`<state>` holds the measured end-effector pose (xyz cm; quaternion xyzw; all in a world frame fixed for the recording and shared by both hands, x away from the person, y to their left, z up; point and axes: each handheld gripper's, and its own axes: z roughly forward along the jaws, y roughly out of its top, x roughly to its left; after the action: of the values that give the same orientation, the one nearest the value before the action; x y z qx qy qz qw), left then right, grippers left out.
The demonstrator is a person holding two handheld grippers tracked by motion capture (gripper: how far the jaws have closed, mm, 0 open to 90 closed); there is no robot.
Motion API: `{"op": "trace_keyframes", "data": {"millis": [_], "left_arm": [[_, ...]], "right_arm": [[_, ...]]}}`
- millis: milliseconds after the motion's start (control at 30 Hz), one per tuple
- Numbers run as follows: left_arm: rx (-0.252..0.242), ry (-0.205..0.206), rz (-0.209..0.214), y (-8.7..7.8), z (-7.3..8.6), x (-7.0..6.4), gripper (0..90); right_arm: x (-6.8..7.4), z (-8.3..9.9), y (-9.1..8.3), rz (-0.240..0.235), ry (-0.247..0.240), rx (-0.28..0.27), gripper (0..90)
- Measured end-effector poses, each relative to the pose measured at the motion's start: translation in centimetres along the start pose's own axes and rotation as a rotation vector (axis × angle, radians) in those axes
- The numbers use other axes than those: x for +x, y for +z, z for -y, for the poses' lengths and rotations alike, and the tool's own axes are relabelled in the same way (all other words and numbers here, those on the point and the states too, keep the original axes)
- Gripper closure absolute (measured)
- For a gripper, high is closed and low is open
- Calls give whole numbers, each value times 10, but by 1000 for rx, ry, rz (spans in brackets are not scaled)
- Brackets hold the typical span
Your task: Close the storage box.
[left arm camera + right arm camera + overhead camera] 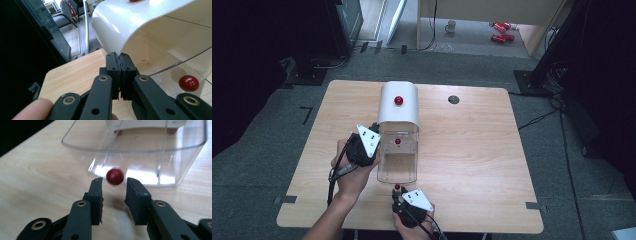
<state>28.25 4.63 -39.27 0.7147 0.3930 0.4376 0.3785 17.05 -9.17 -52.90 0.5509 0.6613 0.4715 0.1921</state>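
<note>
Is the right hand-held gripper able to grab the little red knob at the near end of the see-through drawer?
Probably yes. The right hand-held gripper is open, and the red knob sits just ahead, level with its fingertips, with nothing between. Easing forward a little and closing should catch it.

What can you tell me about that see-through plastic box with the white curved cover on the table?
The clear plastic box with the white curved cover lies lengthwise on the wooden table. Its glossy white hood carries a small red knob; another red knob shows through the transparent part. The left gripper sits at its left side, jaws shut. The right gripper, open, faces a red knob at the near end.
</note>
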Motion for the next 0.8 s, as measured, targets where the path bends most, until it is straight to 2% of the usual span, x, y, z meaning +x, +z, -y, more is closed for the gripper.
{"op": "trace_keyframes", "data": {"millis": [133,400,600,800], "left_arm": [[0,7,4,0,0,1,891],[-3,13,6,0,0,1,891],[-3,14,10,0,0,1,891],[-2,13,18,0,0,1,891]], "right_arm": [[-2,-2,1,13,22,-10,741],[-4,-8,-2,-9,21,-30,746],[-4,-19,-5,-4,-9,-63,747],[-5,-32,1,-4,-26,-91,747]]}}
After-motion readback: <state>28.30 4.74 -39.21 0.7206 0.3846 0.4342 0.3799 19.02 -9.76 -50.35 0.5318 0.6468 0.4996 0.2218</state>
